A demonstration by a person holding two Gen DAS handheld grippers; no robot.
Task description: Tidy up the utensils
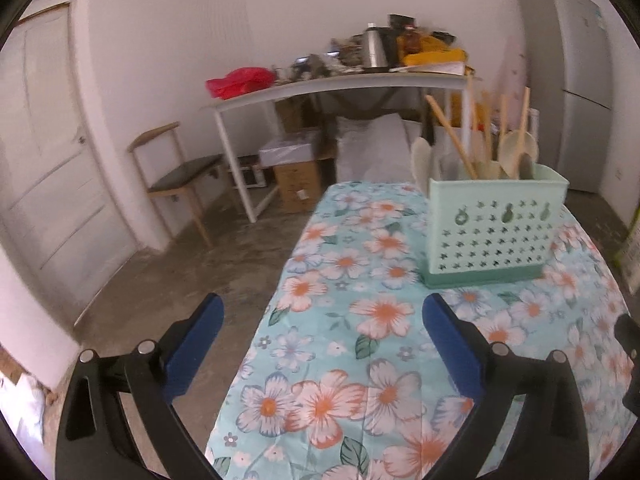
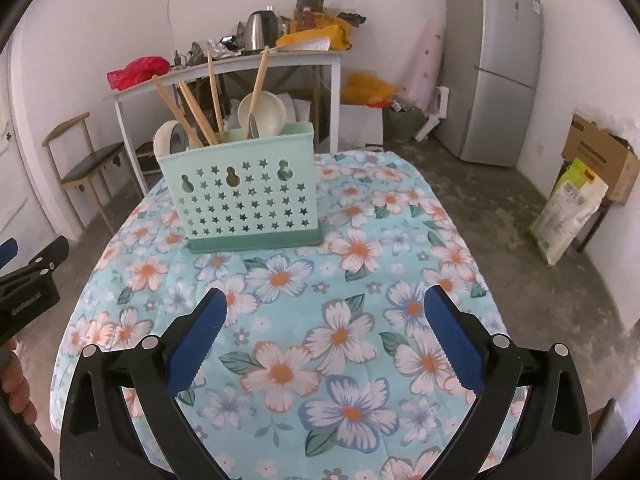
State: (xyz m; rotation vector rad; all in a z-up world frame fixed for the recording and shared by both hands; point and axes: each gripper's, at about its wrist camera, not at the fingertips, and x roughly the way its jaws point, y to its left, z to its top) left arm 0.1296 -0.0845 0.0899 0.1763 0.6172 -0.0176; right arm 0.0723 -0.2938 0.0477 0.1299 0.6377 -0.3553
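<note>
Several wooden-handled utensils point(image 2: 212, 92), upright, green caddy point(image 2: 244, 196)

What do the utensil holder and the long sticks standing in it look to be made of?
Utensil holder: mint-green moulded plastic by its look, matte, with star-shaped cutouts. Chopsticks: pale tan, straight and thin, probably bamboo or wood; no grain is visible.

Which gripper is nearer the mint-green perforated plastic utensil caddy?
Right, as far as I can tell. The right gripper faces the caddy head-on; the left gripper sits off to its left, near the floral-cloth table's edge. Both stand open, empty.
</note>
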